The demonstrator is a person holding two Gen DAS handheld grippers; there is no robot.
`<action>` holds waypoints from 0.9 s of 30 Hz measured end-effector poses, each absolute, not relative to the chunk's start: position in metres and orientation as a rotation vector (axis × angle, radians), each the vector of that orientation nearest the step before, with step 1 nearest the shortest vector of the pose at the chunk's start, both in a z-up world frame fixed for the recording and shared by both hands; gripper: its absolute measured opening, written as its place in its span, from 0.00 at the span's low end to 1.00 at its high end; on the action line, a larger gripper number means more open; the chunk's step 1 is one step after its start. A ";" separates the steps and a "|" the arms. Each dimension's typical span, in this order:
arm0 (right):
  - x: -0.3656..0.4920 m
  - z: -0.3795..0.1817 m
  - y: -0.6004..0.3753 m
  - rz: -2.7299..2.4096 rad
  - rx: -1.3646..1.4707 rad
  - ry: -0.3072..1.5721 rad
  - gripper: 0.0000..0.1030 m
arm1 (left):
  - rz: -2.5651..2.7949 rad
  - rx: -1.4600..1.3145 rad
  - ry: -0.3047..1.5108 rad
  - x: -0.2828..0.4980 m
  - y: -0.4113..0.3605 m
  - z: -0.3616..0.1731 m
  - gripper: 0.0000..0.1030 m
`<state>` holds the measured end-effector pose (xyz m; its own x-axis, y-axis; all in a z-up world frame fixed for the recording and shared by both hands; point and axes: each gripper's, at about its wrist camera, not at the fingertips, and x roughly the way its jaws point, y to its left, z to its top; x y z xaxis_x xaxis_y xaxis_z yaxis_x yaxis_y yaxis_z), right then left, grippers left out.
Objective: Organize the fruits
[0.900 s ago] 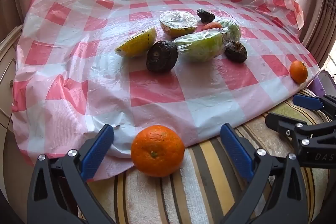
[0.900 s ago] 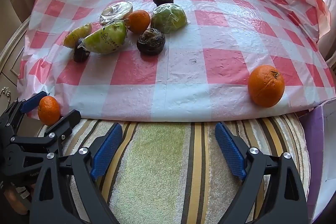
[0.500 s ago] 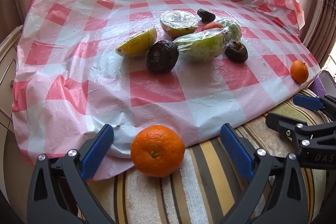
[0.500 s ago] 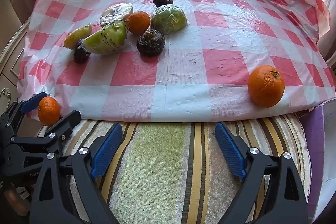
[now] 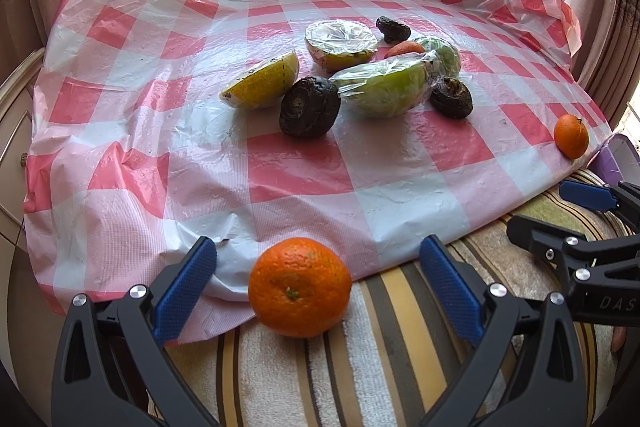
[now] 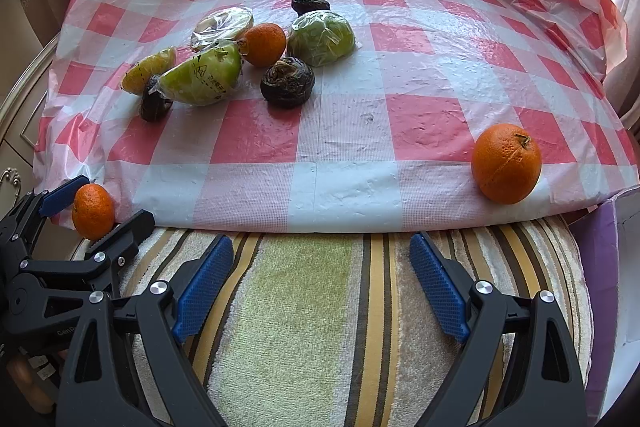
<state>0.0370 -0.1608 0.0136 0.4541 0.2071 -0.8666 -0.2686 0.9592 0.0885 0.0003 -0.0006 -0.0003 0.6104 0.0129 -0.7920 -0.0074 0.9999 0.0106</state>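
Left gripper [image 5: 316, 279] jaws wide open around round orange tangerine [image 5: 300, 287] on striped towel [image 5: 384, 367], untouched, right gripper [image 6: 320, 275] jaws open, empty, "DAS" lettering on its body, plastic-wrapped green fruit half [image 6: 202, 79] with unreadable printed label on red-white checked plastic sheet [image 6: 340, 147].

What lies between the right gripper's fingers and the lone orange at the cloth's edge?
Only striped towel and bare checked cloth lie between the right gripper and the orange, per the right wrist view.

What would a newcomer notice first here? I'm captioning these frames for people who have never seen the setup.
The mandarin sits between the open left gripper's blue pads, at the near edge of the red-checked plastic cloth. Mid-cloth lies a cluster of wrapped green fruit, cut yellow fruit and dark shrivelled fruit. Another orange sits alone by the right edge.
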 end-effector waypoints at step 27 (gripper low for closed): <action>0.037 0.014 -0.160 0.301 -0.069 1.061 0.85 | 0.012 0.008 0.913 0.000 -0.001 0.000 0.99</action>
<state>0.0367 -0.1604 0.0142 0.4514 0.2102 -0.8672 -0.2762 0.9570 0.0881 0.0003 -0.0008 -0.0003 0.6111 0.0139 -0.7914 -0.0074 0.9999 0.0118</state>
